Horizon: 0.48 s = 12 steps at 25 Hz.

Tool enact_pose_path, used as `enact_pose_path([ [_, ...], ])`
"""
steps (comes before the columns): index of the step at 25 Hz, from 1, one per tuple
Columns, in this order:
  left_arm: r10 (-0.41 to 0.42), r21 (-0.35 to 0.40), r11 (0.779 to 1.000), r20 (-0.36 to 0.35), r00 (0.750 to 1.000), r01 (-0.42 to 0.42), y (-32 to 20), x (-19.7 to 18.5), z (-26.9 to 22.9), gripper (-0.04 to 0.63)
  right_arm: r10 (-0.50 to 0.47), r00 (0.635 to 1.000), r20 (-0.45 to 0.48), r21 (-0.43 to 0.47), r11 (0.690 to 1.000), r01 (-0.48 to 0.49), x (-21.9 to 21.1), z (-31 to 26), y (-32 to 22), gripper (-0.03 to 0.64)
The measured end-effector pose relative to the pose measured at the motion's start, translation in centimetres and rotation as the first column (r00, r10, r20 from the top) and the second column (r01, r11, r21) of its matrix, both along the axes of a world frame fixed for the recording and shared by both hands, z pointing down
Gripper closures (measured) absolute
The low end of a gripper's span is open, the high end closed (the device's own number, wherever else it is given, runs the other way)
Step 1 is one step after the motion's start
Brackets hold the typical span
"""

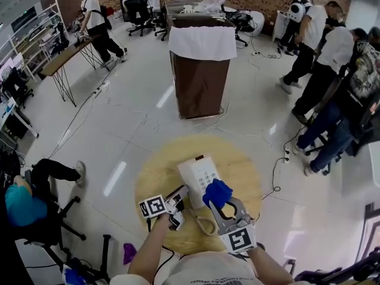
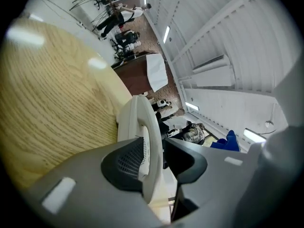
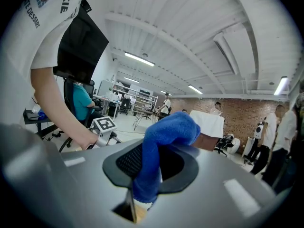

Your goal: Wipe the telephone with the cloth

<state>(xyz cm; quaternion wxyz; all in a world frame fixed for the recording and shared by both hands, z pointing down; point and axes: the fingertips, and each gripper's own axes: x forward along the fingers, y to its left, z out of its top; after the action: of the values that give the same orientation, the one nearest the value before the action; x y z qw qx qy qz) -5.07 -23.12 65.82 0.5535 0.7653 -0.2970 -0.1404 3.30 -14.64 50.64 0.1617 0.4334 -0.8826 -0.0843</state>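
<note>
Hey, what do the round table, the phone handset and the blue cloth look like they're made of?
The round table looks like pale wood or veneer, matte: fine grain lines run across it. The handset is probably hard plastic, off-white and smooth, with a faint sheen. The blue cloth is soft fabric, maybe microfibre: fuzzy nap, limp folds.
</note>
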Motion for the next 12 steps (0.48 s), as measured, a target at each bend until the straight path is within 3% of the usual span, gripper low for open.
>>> enact_pose_path([
  [2,-0.036,0.054,0.998,0.057,0.998,0.032,0.3,-0.7,-1.3,0.498,0.006,1.000,0.021,-0.005,1.000,-0.006,0.2,-0.4,0.3,0.546],
  [5,-0.077,0.206,0.978,0.171,0.982,0.041,1.6,-0.8,-5.0,0.540,0.018,0.998,0.055,-0.014,1.000,-0.017,0.5,-1.1,0.8,0.546],
  [8,-0.117,0.357,0.934,0.260,0.958,0.017,3.8,0.1,-9.4,0.564,0.023,0.995,0.099,-0.027,0.999,-0.021,0.6,-1.9,1.6,0.546],
  [12,-0.185,0.479,0.877,0.289,0.939,0.025,6.5,1.5,-14.1,0.582,0.020,0.991,0.132,-0.026,1.000,-0.017,1.0,-3.3,3.0,0.546],
])
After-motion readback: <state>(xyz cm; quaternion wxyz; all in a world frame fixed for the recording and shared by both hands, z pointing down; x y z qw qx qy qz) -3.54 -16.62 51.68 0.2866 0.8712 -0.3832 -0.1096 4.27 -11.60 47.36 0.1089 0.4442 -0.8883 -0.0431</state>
